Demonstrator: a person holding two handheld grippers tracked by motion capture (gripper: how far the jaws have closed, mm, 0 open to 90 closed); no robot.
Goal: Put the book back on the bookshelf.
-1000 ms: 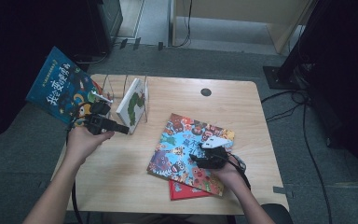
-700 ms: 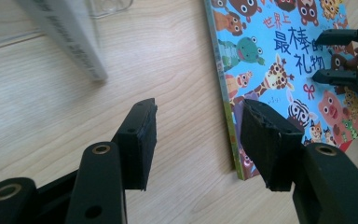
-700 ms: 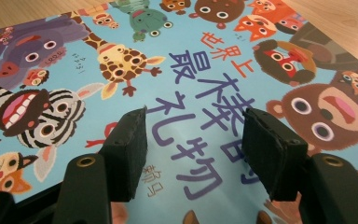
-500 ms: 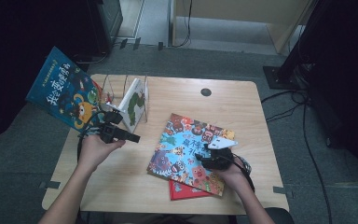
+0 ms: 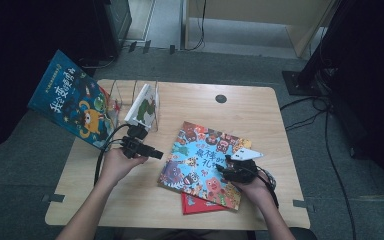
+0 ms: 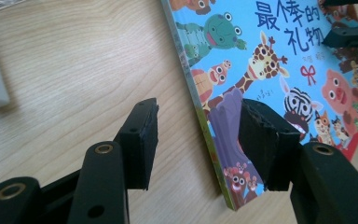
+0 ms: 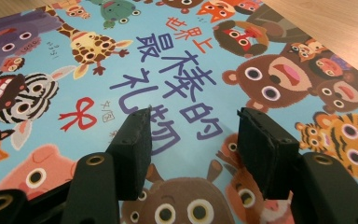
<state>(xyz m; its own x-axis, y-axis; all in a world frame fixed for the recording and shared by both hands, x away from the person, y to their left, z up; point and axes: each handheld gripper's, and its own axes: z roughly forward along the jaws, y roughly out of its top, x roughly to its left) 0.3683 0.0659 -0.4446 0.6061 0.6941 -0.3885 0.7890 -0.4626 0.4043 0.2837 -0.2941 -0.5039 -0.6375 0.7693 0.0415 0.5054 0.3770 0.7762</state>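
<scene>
A picture book point(image 5: 205, 162) with cartoon animals on a blue cover lies flat on the wooden table point(image 5: 260, 110), on top of a red book point(image 5: 195, 205). The left gripper point(image 6: 198, 140) hangs at the book's left edge with its jaws apart, one over bare wood and one over the cover, clamping nothing. The right gripper point(image 7: 193, 140) sits over the cover; its jaws have just been closing, yet stand apart and grip nothing.

Picture book point(image 5: 203, 162): light blue cover, multicoloured cartoon animals, purple lettering. Book beneath point(image 5: 196, 205): red. Table point(image 5: 240, 112): pale wood grain.
</scene>
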